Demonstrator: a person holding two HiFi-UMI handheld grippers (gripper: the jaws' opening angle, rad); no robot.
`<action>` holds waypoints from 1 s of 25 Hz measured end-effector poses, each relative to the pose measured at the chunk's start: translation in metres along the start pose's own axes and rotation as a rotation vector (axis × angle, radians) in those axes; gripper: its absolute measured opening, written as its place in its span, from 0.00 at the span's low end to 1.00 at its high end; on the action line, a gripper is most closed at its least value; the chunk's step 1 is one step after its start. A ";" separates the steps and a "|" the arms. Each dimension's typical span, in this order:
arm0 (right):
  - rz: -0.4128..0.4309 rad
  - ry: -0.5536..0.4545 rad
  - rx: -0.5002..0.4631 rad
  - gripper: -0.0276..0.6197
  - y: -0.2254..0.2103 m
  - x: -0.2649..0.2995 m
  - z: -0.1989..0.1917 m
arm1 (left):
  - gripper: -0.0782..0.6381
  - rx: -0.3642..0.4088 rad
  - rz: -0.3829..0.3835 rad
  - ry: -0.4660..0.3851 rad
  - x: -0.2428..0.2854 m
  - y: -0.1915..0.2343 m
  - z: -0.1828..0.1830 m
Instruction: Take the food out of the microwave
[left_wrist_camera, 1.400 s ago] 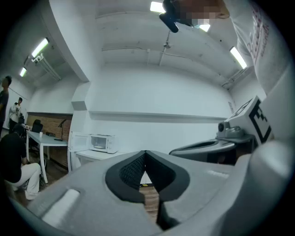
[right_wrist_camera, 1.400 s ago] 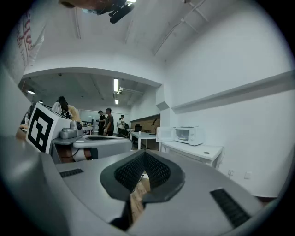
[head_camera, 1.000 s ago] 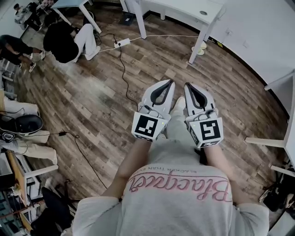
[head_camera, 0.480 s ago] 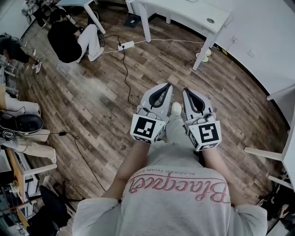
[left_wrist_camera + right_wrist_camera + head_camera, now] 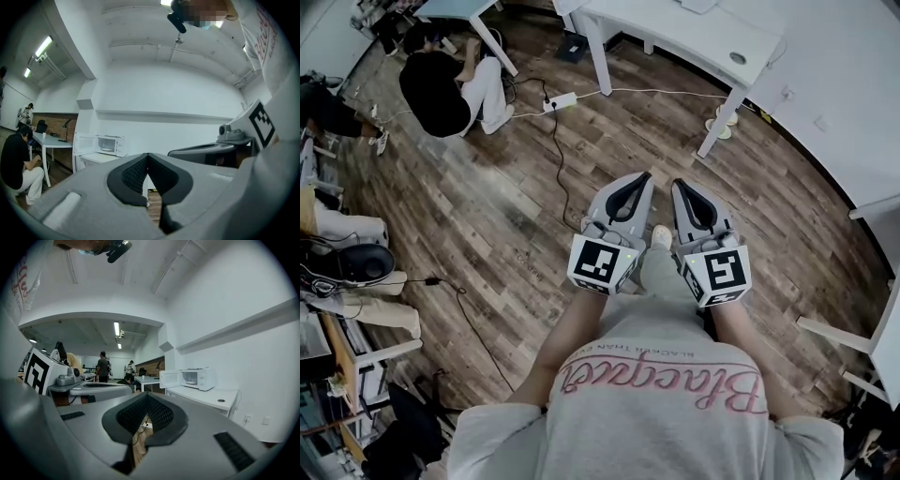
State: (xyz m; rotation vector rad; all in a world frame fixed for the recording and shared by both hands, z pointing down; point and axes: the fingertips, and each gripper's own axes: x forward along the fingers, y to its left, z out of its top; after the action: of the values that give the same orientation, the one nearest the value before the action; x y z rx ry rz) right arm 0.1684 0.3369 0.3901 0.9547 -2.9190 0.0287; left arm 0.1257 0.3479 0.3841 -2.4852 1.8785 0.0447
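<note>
Jaws of the left gripper (image 5: 643, 176) and right gripper (image 5: 678, 184) are pressed together, with nothing held between them. Well ahead, the microwave (image 5: 199, 378) is seen on a white table (image 5: 206, 397), its door open and a plate (image 5: 190, 382) inside.

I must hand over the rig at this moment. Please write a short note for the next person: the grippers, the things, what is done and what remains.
Grippers: the left hand-held gripper is shut and empty; the right hand-held gripper is shut and empty. Both are held level, side by side, in front of the body.
Things: the microwave stands on the white table by the wall, some way ahead, with its door open. A pale item lies inside, too small to identify.
Done: the door is open.
Left: reach the microwave, take the food out.
</note>
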 end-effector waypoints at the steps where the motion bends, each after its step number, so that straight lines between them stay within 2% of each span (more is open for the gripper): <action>1: 0.005 -0.001 0.001 0.06 -0.006 0.007 0.002 | 0.11 0.002 0.001 0.000 0.008 0.004 0.001; 8: 0.055 0.000 -0.011 0.06 -0.037 0.047 0.014 | 0.11 0.006 0.023 -0.005 0.060 0.031 0.012; 13: 0.083 0.010 -0.012 0.06 -0.063 0.078 0.019 | 0.11 -0.039 0.028 -0.004 0.102 0.050 0.014; 25: 0.112 0.002 -0.014 0.06 -0.130 0.129 0.026 | 0.11 -0.061 0.058 -0.019 0.181 0.075 0.012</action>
State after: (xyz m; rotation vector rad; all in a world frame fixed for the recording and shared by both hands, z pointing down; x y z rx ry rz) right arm 0.1398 0.1545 0.3729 0.7873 -2.9635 0.0145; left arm 0.1024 0.1535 0.3645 -2.4589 1.9706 0.1282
